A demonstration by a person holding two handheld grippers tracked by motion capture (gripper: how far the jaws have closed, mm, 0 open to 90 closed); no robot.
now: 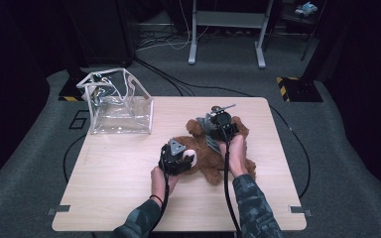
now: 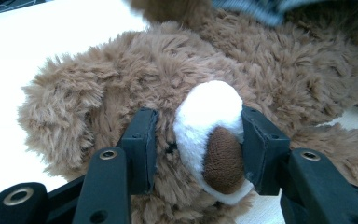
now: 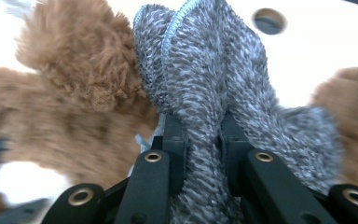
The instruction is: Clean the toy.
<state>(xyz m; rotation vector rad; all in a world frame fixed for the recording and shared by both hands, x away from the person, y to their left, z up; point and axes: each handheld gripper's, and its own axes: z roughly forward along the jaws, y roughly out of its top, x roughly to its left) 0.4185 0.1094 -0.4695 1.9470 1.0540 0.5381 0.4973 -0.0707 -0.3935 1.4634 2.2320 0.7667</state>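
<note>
teddy bear [image 1: 213, 153] lengthwise across table [image 1: 119, 183], muzzle [image 2: 214, 140] toward person

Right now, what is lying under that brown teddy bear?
Under the teddy bear is the bare wooden table. A grey knitted cloth lies against the bear, pinched in the right claw. Whatever sits directly beneath its body is covered by fur.
</note>
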